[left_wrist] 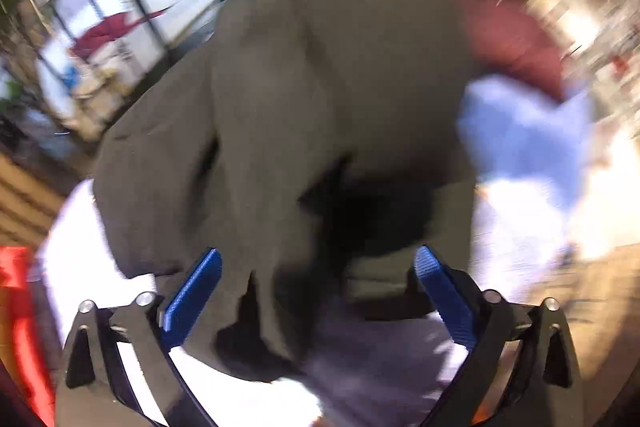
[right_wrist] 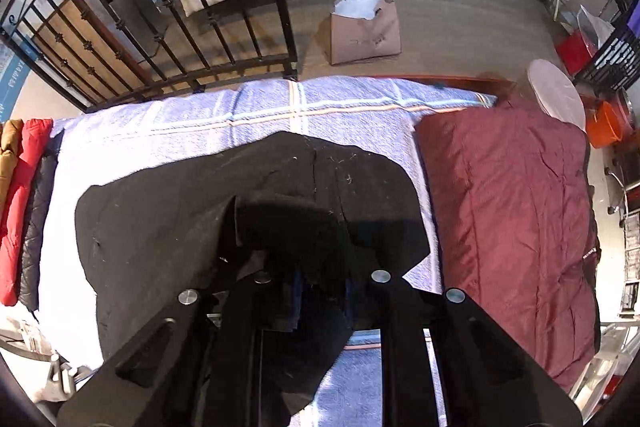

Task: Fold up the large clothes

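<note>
The garment (right_wrist: 240,203) is a large dark piece of thick cloth, lying mostly flat on the bed (right_wrist: 192,115) just ahead of the right gripper (right_wrist: 320,291), with one folded flap raised toward it. That gripper is clamped shut on an edge of the cloth: its blue pads barely show between the dark folds that bunch up around them.

In the left wrist view the same garment (left_wrist: 320,75) looks grey-brown and hangs or bunches ahead of the left gripper (left_wrist: 316,267). Its blue fingers (left_wrist: 192,299) stand well apart, with cloth between them but not pressed by either pad, so it holds nothing.

Judged from the soft folds and the way the lifted part sags, the garment is limp but fairly heavy, with a matte surface that should not slip easily from ribbed pads. It is not fragile. It will droop between two holds, so the best places to take it seem to be along an outer hem or corner, far from the right gripper's pinch, with a single layer rather than a bunch.

Much is unclear. The left view is heavily blurred, so which edge lies between the fingers cannot be told. The right gripper's own body hides the near part of the garment, and what kind of clothing it is, or where sleeves or collar lie, cannot be made out.
</note>
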